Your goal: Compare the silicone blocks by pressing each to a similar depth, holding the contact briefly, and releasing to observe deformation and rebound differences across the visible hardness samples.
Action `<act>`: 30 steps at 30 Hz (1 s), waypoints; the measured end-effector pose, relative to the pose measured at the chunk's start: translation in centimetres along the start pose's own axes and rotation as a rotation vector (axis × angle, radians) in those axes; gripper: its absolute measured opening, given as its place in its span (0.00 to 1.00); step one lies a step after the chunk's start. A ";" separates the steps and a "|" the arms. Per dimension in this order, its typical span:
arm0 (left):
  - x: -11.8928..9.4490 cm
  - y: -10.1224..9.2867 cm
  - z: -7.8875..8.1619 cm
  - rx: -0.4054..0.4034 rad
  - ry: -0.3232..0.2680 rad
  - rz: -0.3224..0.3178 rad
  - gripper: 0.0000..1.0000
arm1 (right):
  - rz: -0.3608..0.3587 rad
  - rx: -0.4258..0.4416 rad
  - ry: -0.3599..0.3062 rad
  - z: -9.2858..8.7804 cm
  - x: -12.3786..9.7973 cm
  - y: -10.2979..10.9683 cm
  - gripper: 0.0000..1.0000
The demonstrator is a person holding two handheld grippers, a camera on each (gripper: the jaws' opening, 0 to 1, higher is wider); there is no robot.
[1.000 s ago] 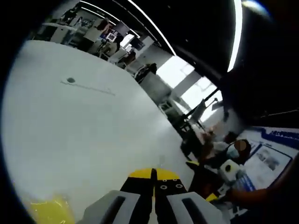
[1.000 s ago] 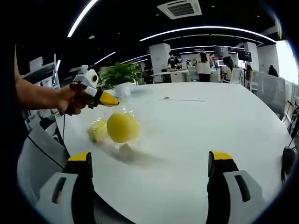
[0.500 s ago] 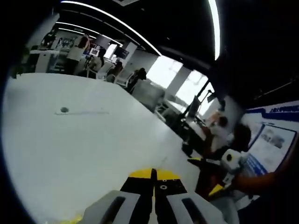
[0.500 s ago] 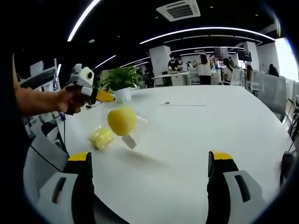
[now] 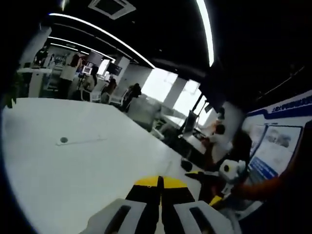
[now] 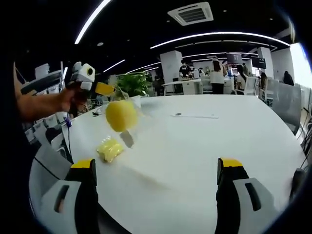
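Both grippers are up over a large white table [image 6: 214, 146]. Seen from the right gripper view, the left gripper [image 6: 108, 89] is held in a person's hand [image 6: 73, 100] at the left, raised well clear of the tabletop, its yellow-tipped jaws pressed together. Just beneath and beside those tips hangs a round yellow silicone block [image 6: 121, 115], inside what looks like a clear plastic bag — the grip seems to be on the bag's top rather than on the block itself, though the wrap is too faint to be sure. A small grey tag-like piece [image 6: 127, 139] dangles under the ball.

Below the hanging ball, a flatter yellow silicone piece [image 6: 109, 148] lies on the table near its left edge, apart from both tools.

From the left gripper view, the left gripper's own jaws meet with no visible gap at the bottom of the frame [image 5: 160, 183]; the table [image 5: 73, 165] spreads out beyond them, and the right gripper [image 5: 214, 187] comes in from the right.

Right gripper [image 6: 156, 168] — its two yellow-capped jaws stand wide apart with nothing between them, the ball well ahead and to the left. A potted green plant [image 6: 132, 84] sits at the table's far side.
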State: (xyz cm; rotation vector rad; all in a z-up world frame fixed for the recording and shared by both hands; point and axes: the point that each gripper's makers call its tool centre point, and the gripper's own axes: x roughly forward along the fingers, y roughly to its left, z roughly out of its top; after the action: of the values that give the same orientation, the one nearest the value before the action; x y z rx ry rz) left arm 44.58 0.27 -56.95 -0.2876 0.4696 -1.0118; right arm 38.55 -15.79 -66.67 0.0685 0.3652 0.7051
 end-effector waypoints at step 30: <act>-2.6 -6.5 4.9 0.075 -0.106 -0.156 0.00 | 0.059 -0.002 -0.160 7.0 -0.8 2.1 0.96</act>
State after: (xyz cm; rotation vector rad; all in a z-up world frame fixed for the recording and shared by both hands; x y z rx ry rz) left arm 41.08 -0.69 -49.22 -0.3122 0.3161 -1.1576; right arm 39.09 -14.30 -59.53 0.1336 0.2100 0.7531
